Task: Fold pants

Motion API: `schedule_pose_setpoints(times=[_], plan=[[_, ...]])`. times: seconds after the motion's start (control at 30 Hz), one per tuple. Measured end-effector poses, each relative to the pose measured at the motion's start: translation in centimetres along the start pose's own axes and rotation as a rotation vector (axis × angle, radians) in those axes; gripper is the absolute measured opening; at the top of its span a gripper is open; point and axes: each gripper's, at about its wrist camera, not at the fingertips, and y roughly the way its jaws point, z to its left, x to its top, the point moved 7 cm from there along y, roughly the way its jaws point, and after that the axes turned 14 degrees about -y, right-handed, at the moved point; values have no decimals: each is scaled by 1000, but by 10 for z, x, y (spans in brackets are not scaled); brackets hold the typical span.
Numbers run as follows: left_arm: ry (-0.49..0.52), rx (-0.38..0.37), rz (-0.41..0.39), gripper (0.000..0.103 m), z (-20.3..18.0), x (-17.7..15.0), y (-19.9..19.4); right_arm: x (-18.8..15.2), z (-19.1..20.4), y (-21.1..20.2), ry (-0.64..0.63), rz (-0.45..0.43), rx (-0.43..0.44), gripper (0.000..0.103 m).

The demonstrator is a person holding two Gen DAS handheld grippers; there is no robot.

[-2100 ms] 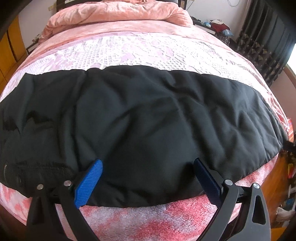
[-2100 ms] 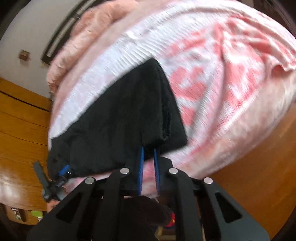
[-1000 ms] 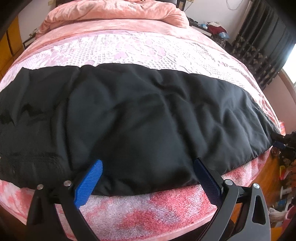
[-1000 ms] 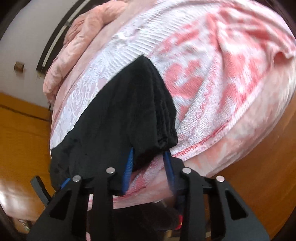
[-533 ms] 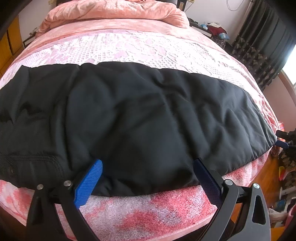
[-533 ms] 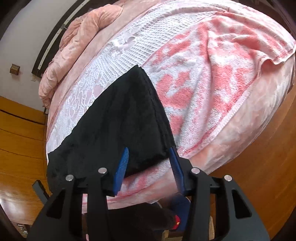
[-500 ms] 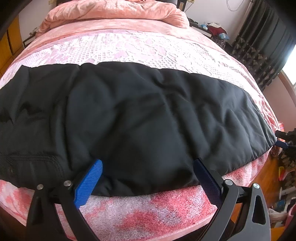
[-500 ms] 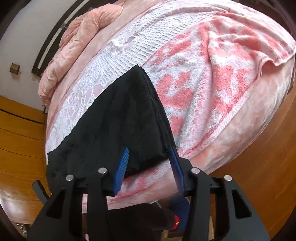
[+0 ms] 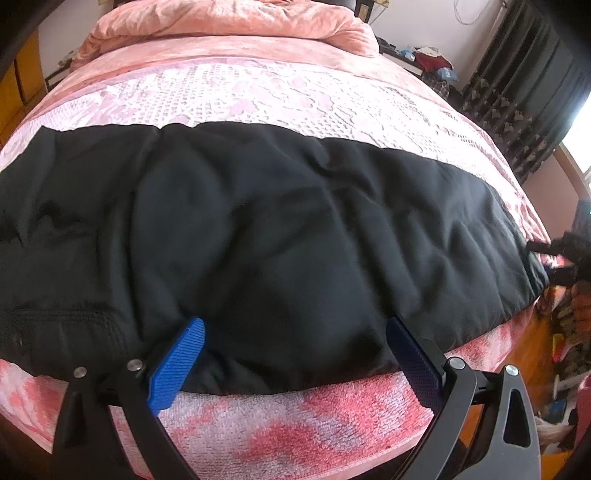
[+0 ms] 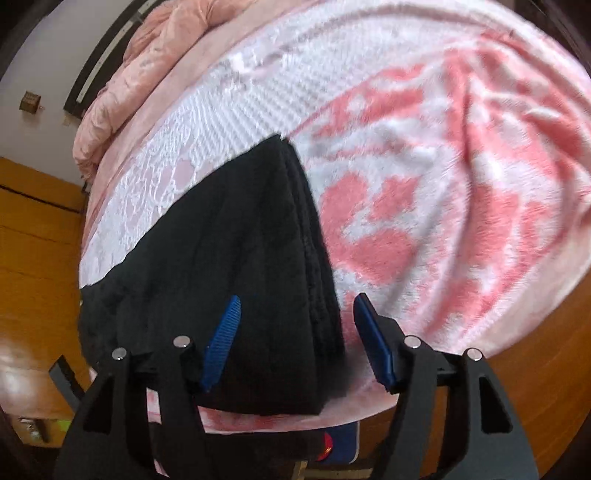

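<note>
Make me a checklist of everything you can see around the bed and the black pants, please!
Surface: bed cover, pink and white patterned, lace band behind.
Job's things: black pants lying flat across the near edge, lengthwise.
Clutter: pink duvet bunched at the far end; items on a far side table.
Grippers: left gripper open at the pants' near edge; right gripper open around the pants' end.
Cables: nothing seen.
Surroundings: dark curtains, wooden floor.

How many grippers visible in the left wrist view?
2. The left gripper is at bottom centre, open over the black pants; the right gripper is at the far right edge, by the pants' end.
</note>
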Motion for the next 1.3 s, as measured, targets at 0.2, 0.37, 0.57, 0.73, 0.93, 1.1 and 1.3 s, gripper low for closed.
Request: schedule_pose_setpoints(times=[0.2, 0.37, 0.57, 0.73, 0.93, 1.1, 1.3], plan=[[-63, -35, 1, 99, 3, 12, 0, -9, 13, 11, -35, 33, 107, 61], [-14, -18, 0, 99, -13, 16, 5, -7, 9, 25, -31, 83, 107, 68], [-12, -10, 7, 99, -14, 15, 8, -4, 35, 25, -78, 80, 251, 21], [-49, -25, -20, 99, -8, 25, -4, 23, 56, -11, -100, -22, 268, 13], [-70, -7, -60, 99, 2, 41, -4, 60, 52, -65, -117, -164, 179, 13], [11, 73, -37, 99, 3, 34, 32, 42, -4, -16, 12, 10, -41, 14], [-63, 1, -39, 99, 10, 37, 9, 41, 12, -23, 54, -59, -2, 14]])
